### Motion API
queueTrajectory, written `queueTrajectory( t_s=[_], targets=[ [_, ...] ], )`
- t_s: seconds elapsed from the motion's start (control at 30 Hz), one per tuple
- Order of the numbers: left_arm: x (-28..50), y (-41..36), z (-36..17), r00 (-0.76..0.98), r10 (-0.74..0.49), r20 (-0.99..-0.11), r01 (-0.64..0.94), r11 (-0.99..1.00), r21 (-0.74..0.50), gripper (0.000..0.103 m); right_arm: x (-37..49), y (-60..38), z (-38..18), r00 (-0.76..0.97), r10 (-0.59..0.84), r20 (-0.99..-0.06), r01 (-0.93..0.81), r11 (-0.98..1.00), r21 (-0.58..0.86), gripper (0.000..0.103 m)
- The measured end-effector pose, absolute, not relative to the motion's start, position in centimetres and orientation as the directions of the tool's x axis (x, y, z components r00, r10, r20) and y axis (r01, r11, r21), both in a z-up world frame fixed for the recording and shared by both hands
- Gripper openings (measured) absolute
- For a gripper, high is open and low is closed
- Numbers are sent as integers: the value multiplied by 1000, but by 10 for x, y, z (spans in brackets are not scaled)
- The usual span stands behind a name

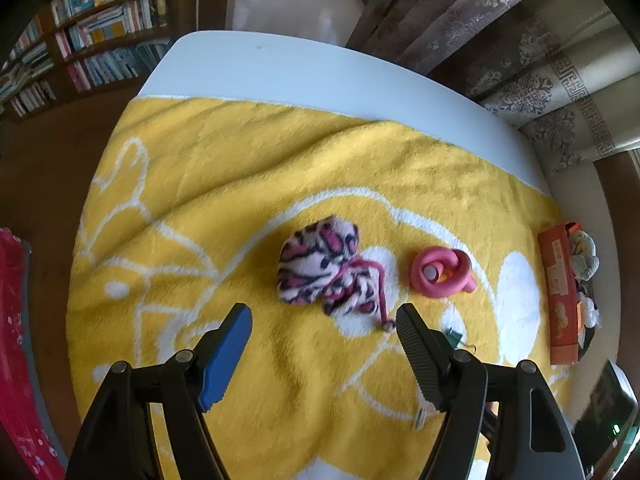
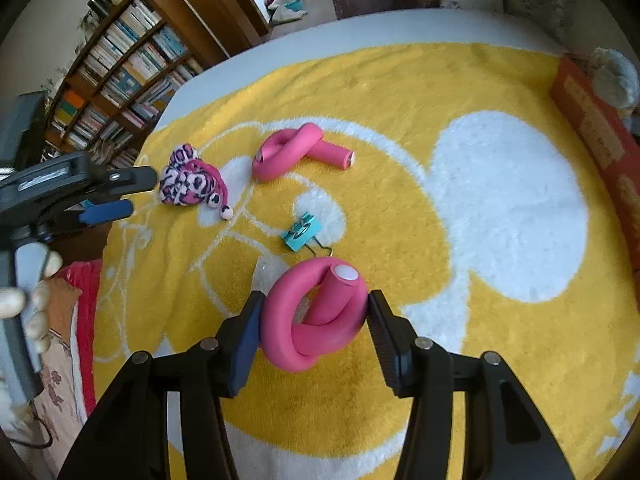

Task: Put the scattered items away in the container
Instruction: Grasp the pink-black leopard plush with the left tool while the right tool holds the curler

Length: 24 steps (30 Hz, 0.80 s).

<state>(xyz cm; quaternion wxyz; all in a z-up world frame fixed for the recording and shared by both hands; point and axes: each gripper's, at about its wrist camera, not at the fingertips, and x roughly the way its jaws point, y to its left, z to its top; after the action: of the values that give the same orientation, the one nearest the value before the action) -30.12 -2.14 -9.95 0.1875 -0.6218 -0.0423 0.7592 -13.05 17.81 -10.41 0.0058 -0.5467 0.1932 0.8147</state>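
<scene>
The right gripper [image 2: 314,320] pinches a knotted pink foam roller [image 2: 316,316] between its pads, its coil lying across the jaws. The orange box [image 2: 592,120] sits far ahead to its right. The left gripper [image 1: 324,344], spread and empty, hovers just short of the leopard-print pouch [image 1: 320,266].

A fluffy yellow blanket [image 2: 400,80] carries smooth matt pink foam rollers [image 2: 316,320], a fuzzy patterned cloth pouch [image 1: 320,264] and an orange cardboard box [image 1: 560,288].
</scene>
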Motion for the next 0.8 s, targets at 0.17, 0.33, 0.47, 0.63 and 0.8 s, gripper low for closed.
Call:
queueTrajectory(
  t_s=[0.17, 0.33, 0.47, 0.63, 0.8],
  targets=[
    [-313, -8, -106, -169, 321, -932, -248, -929, -275, 76, -120, 179, -91, -426, -181, -886, -211, -933, 292, 56],
    [-323, 2, -121, -161, 299, -940, -242, -936, -256, 76, -111, 183, -86, -435, -172, -884, -215, -933, 287, 56],
    [-323, 8, -129, -176, 276, -945, -255, -940, -227, 74, -102, 192, -85, -435, -160, -886, -232, -931, 281, 56],
    [-318, 6, -133, -185, 263, -947, -237, -947, -217, 60, -96, 199, -85, -434, -159, -887, -235, -930, 281, 56],
    [-310, 2, -120, -208, 263, -942, -224, -951, -215, 51, -92, 205, -80, -443, -171, -880, -216, -933, 289, 56]
  ],
)
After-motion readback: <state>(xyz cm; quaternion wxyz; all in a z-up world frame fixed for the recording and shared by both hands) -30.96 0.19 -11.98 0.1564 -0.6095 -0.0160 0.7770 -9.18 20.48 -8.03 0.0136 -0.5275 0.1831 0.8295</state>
